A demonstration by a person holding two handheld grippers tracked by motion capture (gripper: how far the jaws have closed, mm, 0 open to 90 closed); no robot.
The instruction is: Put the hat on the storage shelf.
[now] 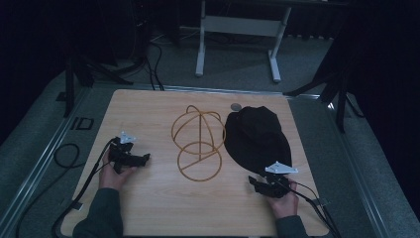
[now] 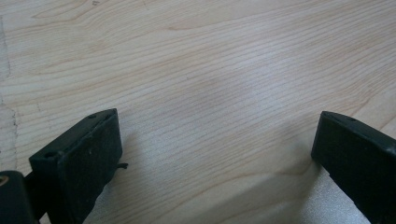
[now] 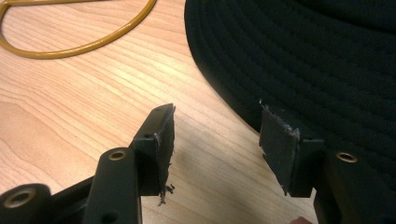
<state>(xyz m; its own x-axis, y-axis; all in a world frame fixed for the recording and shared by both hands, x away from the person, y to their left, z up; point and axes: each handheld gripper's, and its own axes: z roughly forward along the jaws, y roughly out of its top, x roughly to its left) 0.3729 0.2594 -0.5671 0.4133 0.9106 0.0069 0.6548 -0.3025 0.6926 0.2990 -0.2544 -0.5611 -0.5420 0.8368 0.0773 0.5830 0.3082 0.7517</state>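
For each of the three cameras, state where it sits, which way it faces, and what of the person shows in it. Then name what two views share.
High view: sits above the person's side, facing forward and down on the table; both forearms, left gripper and right gripper show.
Left gripper view: rides the left gripper, facing bare tabletop between its open jaws.
Right gripper view: rides the right gripper, facing the black hat brim and the wire stand; its open jaws show.
Shared: the high view and right gripper view both show the hat and stand.
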